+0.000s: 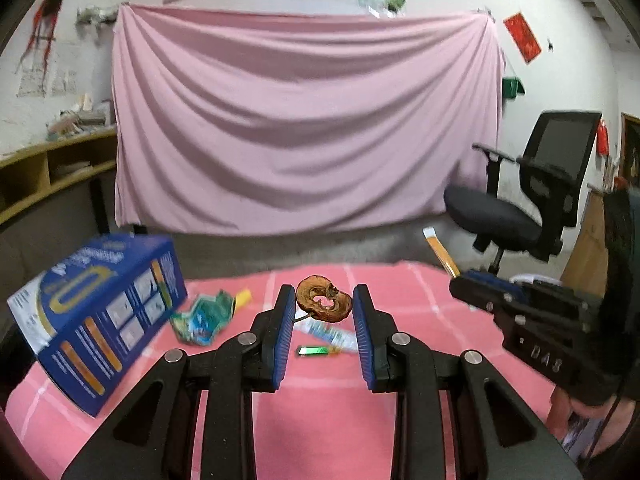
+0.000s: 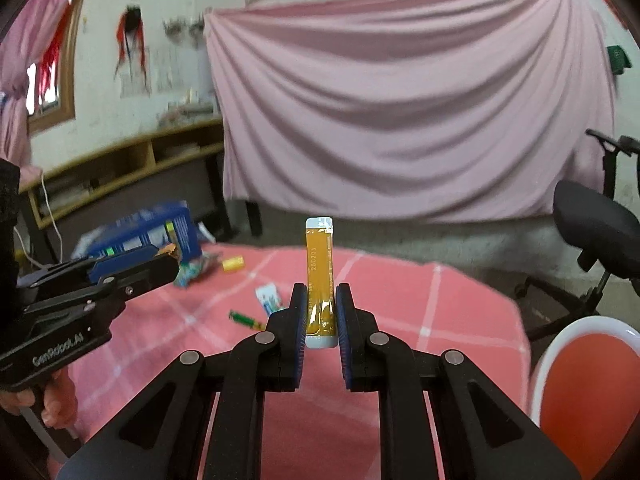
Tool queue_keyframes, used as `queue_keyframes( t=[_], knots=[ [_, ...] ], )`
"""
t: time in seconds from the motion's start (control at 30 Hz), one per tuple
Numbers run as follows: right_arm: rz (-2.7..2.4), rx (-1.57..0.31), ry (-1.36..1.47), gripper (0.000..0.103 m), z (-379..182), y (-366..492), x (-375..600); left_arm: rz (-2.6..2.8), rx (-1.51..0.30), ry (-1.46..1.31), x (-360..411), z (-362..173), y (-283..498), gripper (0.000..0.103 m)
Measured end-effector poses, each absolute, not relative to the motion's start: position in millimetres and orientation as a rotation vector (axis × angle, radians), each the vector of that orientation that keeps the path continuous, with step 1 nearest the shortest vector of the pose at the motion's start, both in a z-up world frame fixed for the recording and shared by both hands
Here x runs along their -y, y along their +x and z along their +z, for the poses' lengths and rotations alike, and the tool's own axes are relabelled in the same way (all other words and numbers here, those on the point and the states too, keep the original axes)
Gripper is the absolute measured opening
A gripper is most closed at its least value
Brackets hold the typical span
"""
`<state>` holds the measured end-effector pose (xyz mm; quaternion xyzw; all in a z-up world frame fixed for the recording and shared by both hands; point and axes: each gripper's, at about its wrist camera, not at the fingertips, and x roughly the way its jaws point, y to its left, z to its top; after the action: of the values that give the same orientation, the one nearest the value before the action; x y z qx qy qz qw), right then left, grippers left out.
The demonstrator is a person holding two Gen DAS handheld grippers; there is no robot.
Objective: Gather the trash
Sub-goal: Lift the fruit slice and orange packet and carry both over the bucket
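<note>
Left hand-held gripper [image 1: 324,304]: closed on a brown, dried, ring-shaped fruit peel [image 1: 323,299], pinched between the two blue ribbed pads [image 1: 285,332] and held clear above the bench [image 1: 320,408].

Right hand-held gripper [image 2: 321,312]: closed on a narrow yellow-orange stick sachet with white ends [image 2: 319,280], held upright; lower white end between the pads, upper end projecting toward 12 o'clock.

Bench: covered with a pink cloth carrying a white grid pattern.

Trash lying on the bench, left wrist view:
- crumpled green-and-blue foil wrapper [image 1: 204,318] at 9 o'clock of the peel, just beside a tilted blue printed carton [image 1: 100,320];
- small yellow piece [image 1: 243,297] touching the wrapper's far edge;
- flat white-and-blue packet [image 1: 330,334] below the peel, between the fingers;
- small green foil stick [image 1: 314,351] near that packet, at its 6 o'clock.

Right wrist view:
- round red bin with white rim [image 2: 588,392] at 3 o'clock, beside the bench;
- black office chair [image 2: 596,240] at 2 o'clock, well apart;
- pink draped sheet [image 2: 400,100] at 12 o'clock against the wall.
</note>
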<state>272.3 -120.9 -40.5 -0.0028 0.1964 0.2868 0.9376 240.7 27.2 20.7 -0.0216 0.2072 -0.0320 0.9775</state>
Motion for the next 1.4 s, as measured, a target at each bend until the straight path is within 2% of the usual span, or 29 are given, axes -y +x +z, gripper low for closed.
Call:
queue_keyframes(
  t=[0.4,0.7,1.03,1.4],
  knots=[
    [0.452,-0.082,0.097,0.012,1,228,198,-0.133,-0.201,-0.015,32,73,217,0.025],
    [0.336,0.034,0.138,0.012,16,210,256,-0.227,-0.112,0.090,111,93,215,0.025],
    [0.223,0.022,0.198,0.013,9,205,313,-0.337,-0.122,0.135,189,88,225,0.025],
    [0.114,-0.131,0.262,0.013,-11,220,356,-0.410,-0.209,0.134,245,66,250,0.025]
  ],
)
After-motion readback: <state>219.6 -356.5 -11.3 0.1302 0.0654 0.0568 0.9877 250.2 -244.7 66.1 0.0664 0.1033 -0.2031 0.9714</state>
